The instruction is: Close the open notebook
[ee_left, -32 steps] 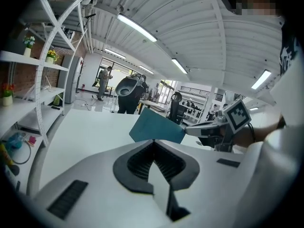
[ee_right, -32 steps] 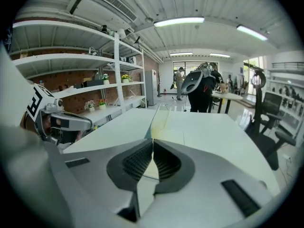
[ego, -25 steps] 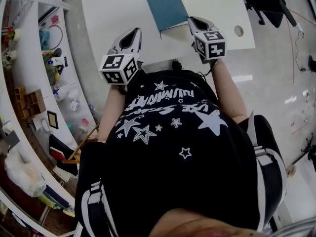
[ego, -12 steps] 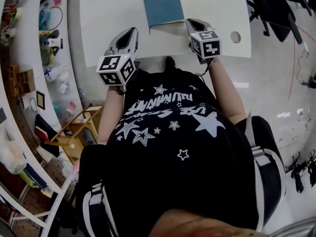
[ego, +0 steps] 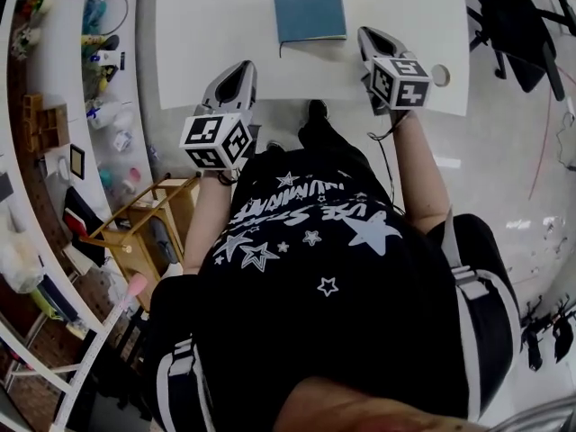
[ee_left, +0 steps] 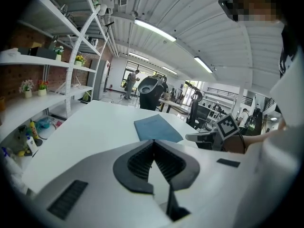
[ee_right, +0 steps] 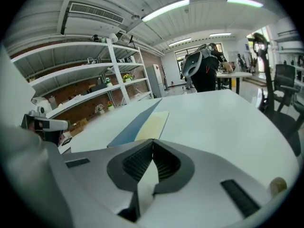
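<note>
Notebook (ego: 309,5) is seen lying blue cover up at the far side of the worktop (ego: 216,34), so it looks pretty much closed, tho a pale page strip is shown from the right. Left tongs (ego: 241,67) and right tongs (ego: 370,34) are pinched together, empty, near it.
</note>
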Demonstrator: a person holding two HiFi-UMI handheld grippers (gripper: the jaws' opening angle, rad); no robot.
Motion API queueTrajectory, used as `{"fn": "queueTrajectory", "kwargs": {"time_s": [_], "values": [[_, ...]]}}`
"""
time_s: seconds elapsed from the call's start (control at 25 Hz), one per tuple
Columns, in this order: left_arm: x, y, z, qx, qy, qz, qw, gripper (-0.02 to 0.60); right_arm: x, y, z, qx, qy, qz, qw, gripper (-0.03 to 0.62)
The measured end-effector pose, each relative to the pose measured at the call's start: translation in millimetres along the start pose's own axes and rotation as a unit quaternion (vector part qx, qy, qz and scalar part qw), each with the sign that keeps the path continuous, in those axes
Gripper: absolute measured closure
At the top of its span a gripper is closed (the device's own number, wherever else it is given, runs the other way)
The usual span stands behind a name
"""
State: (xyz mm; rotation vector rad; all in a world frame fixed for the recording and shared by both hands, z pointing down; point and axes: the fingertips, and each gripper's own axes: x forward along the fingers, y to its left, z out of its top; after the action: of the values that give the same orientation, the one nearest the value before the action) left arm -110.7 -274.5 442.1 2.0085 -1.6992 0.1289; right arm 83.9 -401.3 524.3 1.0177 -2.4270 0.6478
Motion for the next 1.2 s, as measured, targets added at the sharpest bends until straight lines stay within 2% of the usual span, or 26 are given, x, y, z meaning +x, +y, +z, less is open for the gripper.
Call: {"fn": "queueTrajectory", "kwargs": {"time_s": [0.2,0.44,0.64,0.8,1.08,1.2], "values": [[-26.5,-6.1,-6.1,-0.001,-0.016,-0.019,0.9997,0.571,-14.3,20.4,-2.2,0.003,-0.019,-0.014,1.0,0.585],[-102.1,2.6,-23.5,-0.025,-0.033,-0.03,0.9987,0.571,-54.3,85.3,-25.6,-0.006,-0.021,-0.019,1.0,0.585],[-148.9,2.2,-33.9,-0.024,-0.058,-0.043,0.9971,0.571,-89.0,135.5,-57.6,-0.007,-0.03,-0.021,0.999,0.585],[-177.9,-11.6,-46.1,-0.009,-0.063,-0.071,0.9954,0.571,-127.1,166.3,-76.4,-0.007,-0.049,-0.02,0.999,0.585],[-213.7,-45.2,-78.7,-0.003,-0.048,-0.119,0.9917,0.57,-200.4,181.3,-133.4,0.0,-0.05,-0.051,0.997,0.585],[-220.9,-60.0,-84.8,0.013,-0.047,-0.131,0.9902,0.571,-219.3,180.6,-147.4,0.004,-0.054,-0.059,0.997,0.585]]}}
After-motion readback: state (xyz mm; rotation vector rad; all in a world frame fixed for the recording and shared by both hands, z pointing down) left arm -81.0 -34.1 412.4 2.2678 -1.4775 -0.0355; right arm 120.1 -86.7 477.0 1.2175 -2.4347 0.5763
